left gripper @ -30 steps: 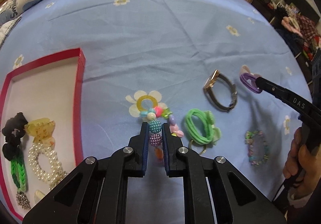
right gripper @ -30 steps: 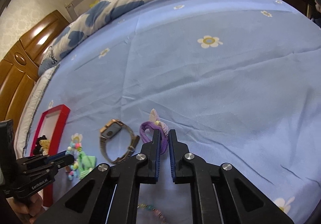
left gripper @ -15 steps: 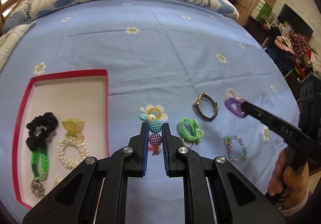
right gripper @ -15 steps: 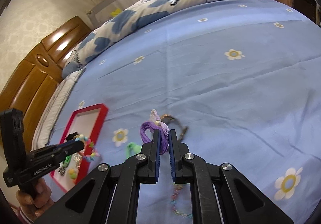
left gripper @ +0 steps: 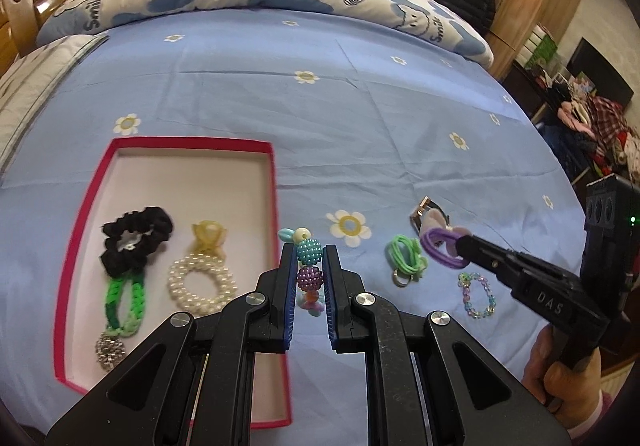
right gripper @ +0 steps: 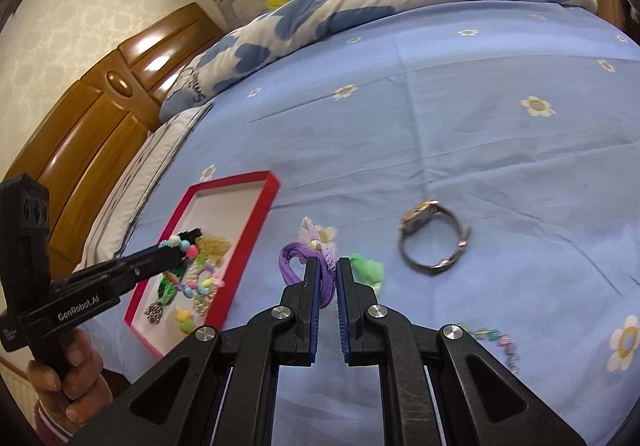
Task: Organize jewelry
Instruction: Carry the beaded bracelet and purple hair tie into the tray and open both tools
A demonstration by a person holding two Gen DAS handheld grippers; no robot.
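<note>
Plastic beads, strung on what is probably elastic, are sitting between the tongs of your left gripper: the beaded bracelet is clamped by two berry-textured beads, with the rest of the strand hanging below the pads. In the right wrist view it is hanging over the near end of the red tray, just inside the tray's right wall. I am judging it light, but hard and round, so it is liable to roll or squirt out of the pads; holding across two neighbouring beads is sounder than pinching one.

Your right gripper is closed tight on the purple hair tie, which is carried clear of the bed sheet, between the tray and the loose pieces. It is soft, light and grippy; any part of the band is serving as a hold, though the knitted ornament may swing.

Inside the tray you are already keeping a black scrunchie, a pearl bracelet and a green woven band at the near end; the far end is lying bare.

Lying on the sheet, right of the tray, are a green hair tie, a wristwatch and a small bead bracelet. The watch is the heaviest and stiffest item; take it by the strap, not the face.
</note>
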